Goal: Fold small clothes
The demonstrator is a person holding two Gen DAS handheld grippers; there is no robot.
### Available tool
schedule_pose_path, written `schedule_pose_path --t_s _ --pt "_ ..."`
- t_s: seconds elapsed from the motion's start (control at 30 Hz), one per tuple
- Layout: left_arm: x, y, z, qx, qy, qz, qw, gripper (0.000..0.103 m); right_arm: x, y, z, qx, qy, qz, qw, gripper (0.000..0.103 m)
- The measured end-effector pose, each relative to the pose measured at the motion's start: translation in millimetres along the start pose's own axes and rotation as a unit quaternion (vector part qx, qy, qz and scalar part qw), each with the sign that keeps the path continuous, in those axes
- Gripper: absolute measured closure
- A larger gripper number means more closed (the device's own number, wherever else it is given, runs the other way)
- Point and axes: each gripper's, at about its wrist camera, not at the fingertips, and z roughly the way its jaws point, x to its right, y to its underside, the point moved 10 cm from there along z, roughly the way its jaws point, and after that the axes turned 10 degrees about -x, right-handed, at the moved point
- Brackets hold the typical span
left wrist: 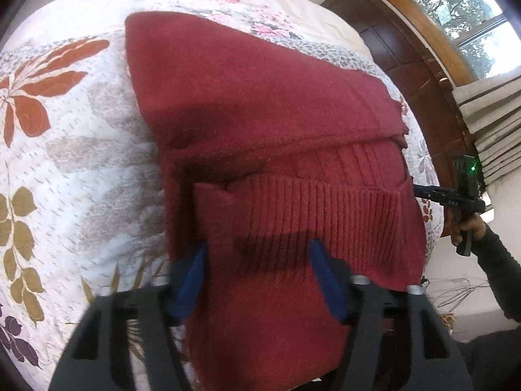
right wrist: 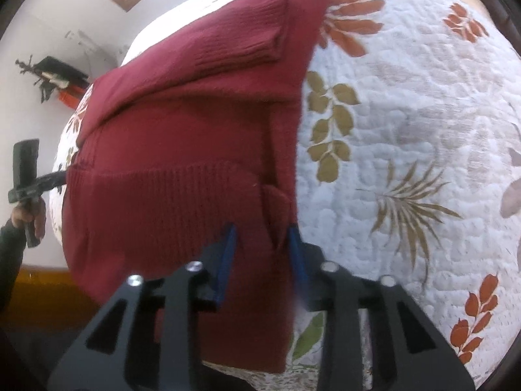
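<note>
Red knit sweater (left wrist: pixel 270 104) lies partly folded on the bed quilt (left wrist: pixel 65 150), straight ahead of both my jaws. Ribbed hem band (left wrist: pixel 312 215) runs across the near end, between my two grippers.

Left gripper (left wrist: pixel 257 254): jaws set wide, blue fingers (left wrist: pixel 192 277) spread over the near edge of the sweater. The left finger sits at the cloth's left border, the right finger rests on top of the knit. Whether they pinch anything, I cannot tell; the gap between them is large.

Right gripper (right wrist: pixel 262 234): jaws narrower, blue fingers (right wrist: pixel 226 260) standing on either side of a raised fold of the sweater (right wrist: pixel 195 114) at its right edge. The cloth bunches between them; it looks held.

Beyond the left jaws, a folded flap lies over the sweater body. Beyond the right jaws, a ribbed cuff or sleeve (right wrist: pixel 250 36) lies folded on top at the far end.

From the left view, my right hand (left wrist: pixel 469 228) shows off to the right, gripping its handle. From the right view, my left hand (right wrist: pixel 29 218) shows off to the left.

Quilt: white, printed with orange, olive and grey leaves. Wooden headboard (left wrist: pixel 407 52) and window (left wrist: pixel 469 16) far right of the left jaws.
</note>
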Motion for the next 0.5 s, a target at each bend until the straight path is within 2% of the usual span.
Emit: schedule_pose_path --t_s 0.07,0.2,0.23,0.27,0.3,0.4,0.5 --pt "-1 1 0 -0.003 -0.006 0.0 1.0 0.06 0 -2 2 -0.001 0.002 -0.001 1.0 0.077" --pt "-4 1 4 -0.003 -0.004 -0.006 1.0 0.06 2 -6 10 -0.012 0.012 0.004 1.0 0.062" --pt "-4 1 4 -0.002 -0.005 -0.006 1.0 0.06 0 -8 10 -0.013 0.009 0.004 1.0 0.062" --pt "-4 1 4 -0.002 -0.006 -0.006 1.0 0.063 -1 -7 10 -0.013 0.006 0.004 1.0 0.071" --pt "-3 2 3 0.0 -0.008 -0.004 1.0 0.074 -2 -7 8 -0.015 0.005 0.002 1.0 0.083" --pt "-1 2 -8 0.015 -0.012 0.004 0.9998 0.096 1 -3 -2 -0.004 0.019 0.001 1.0 0.094" --pt "2 5 -19 0.036 -0.005 0.002 0.9993 0.097 -8 0 -12 0.014 0.007 -0.005 1.0 0.097"
